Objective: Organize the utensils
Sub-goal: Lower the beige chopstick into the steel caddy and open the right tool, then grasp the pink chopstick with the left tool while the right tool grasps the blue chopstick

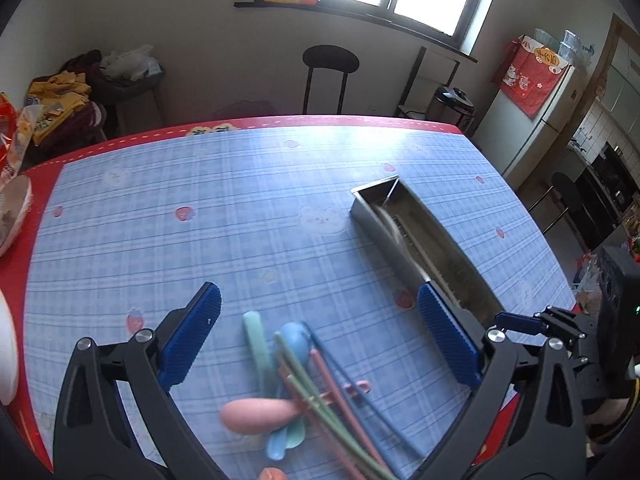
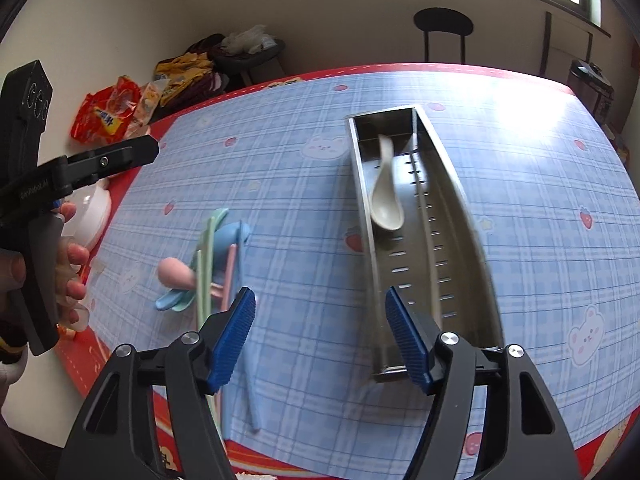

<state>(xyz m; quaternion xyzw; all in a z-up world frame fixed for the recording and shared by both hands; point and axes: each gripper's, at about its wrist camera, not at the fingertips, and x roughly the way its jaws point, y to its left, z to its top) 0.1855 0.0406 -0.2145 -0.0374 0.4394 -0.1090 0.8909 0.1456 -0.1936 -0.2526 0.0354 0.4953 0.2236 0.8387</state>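
Both tongs, left (image 1: 320,338) and right (image 2: 320,334), are held wide and empty. One pink spoon (image 1: 256,416) should be gripped singly, then laid beside the beige spoon (image 2: 386,196) in the steel tray (image 2: 472,216).

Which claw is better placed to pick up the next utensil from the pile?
Left, probably. The left claw is open right over the pile of utensils, its fingers either side. The right claw is open nearer the metal tray, with the pile off to its left.
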